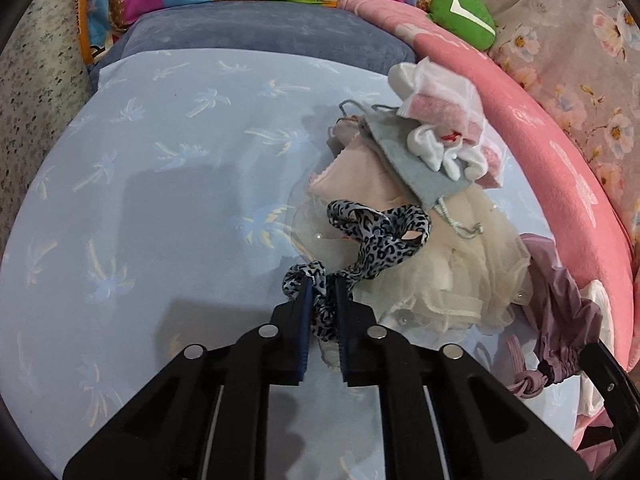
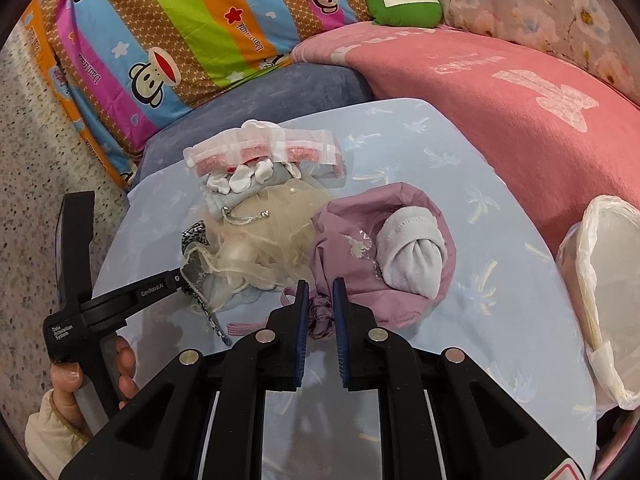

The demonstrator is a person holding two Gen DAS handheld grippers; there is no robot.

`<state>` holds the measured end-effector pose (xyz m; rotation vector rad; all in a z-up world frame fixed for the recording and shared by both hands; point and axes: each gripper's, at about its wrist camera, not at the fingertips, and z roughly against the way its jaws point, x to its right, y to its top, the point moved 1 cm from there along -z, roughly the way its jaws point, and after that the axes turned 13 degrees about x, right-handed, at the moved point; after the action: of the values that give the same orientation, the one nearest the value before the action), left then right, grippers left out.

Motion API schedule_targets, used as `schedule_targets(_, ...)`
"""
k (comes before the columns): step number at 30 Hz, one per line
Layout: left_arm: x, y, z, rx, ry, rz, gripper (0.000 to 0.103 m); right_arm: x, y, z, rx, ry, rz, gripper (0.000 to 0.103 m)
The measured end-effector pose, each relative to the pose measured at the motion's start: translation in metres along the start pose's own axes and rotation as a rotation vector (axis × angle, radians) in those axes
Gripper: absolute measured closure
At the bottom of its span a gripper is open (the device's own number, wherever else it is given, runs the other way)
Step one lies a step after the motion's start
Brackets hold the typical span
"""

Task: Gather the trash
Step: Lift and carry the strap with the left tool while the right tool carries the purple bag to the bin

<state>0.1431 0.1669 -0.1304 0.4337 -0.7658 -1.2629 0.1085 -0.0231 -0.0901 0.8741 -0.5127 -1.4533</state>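
My left gripper (image 1: 322,284) is shut on a leopard-print ribbon (image 1: 380,240), whose free end curls over a cream tulle cloth (image 1: 460,276). Behind lie a grey pouch (image 1: 404,168), white socks (image 1: 440,152) and a zip bag of pink bits (image 1: 440,92). In the right wrist view my right gripper (image 2: 321,286) is shut on the gathered edge of a mauve drawstring bag (image 2: 352,248). A rolled white sock (image 2: 412,252) lies in the bag's mouth. The ribbon (image 2: 196,236) shows only partly beside the tulle (image 2: 256,248).
Everything rests on a light blue palm-print sheet (image 1: 160,200). A white plastic bag (image 2: 600,276) stands open at the right edge. A pink blanket (image 2: 500,120), a grey-blue cushion (image 1: 260,32), a striped monkey-print quilt (image 2: 180,40) and a green plush (image 2: 404,2) ring the area. A hand (image 2: 124,364) grips the left tool.
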Motion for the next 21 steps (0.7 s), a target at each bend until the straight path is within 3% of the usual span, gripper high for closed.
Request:
schedule_targets(12,0.032,0.023,0.072,0.125,-0.055,-0.029,0.095,-0.015,0.052,0.057,0.149,0.073,-0.008,0.094)
schedule_targets(21,0.093,0.048,0.116,0.217,-0.153,-0.114,0.095,-0.009,0.098,0.108,0.284,0.104,-0.015,0.102)
